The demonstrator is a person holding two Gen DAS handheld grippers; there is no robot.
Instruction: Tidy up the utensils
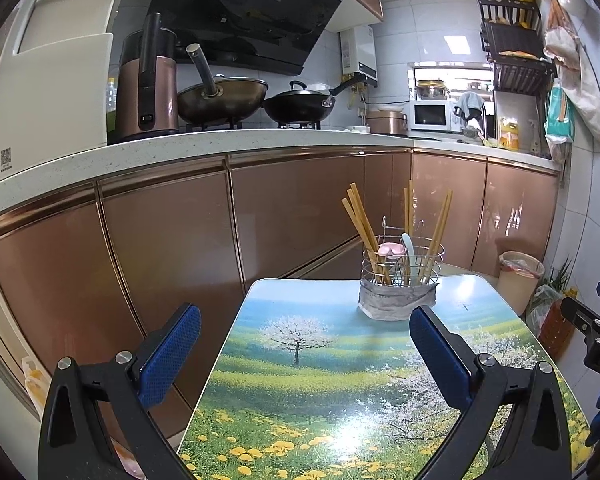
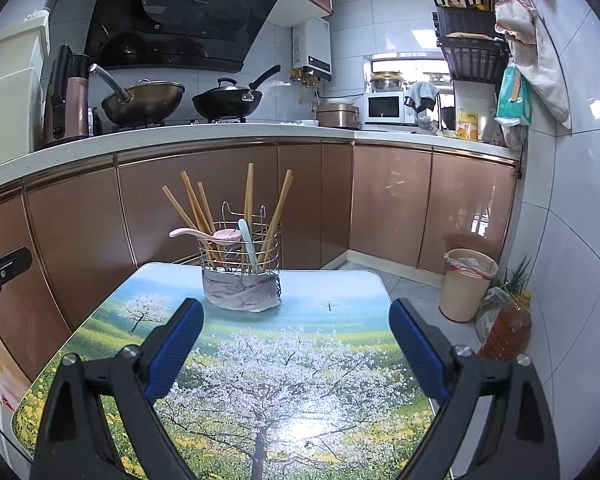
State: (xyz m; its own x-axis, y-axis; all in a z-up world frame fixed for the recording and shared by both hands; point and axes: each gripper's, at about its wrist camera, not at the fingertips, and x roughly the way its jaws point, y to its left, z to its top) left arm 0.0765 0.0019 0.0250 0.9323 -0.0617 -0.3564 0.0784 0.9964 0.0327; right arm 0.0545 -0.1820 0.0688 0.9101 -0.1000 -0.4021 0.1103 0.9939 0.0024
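A wire utensil holder (image 1: 400,276) (image 2: 240,268) with a grey wrap round its base stands near the far edge of a small table (image 1: 320,380) (image 2: 260,380) printed with a meadow and blossom tree. It holds several wooden chopsticks (image 1: 360,220) (image 2: 192,208), a pink spoon (image 1: 390,250) (image 2: 204,234) and a pale blue spoon (image 1: 409,246) (image 2: 246,240). My left gripper (image 1: 306,322) is open and empty above the table's near part. My right gripper (image 2: 296,316) is open and empty, also short of the holder. The right gripper shows at the left wrist view's right edge (image 1: 588,320).
Copper-coloured cabinets (image 1: 180,240) and a white counter (image 1: 180,140) with two woks (image 1: 260,100) run behind the table. A beige bin (image 2: 466,284) and an oil bottle (image 2: 508,328) stand on the floor to the right, by the tiled wall.
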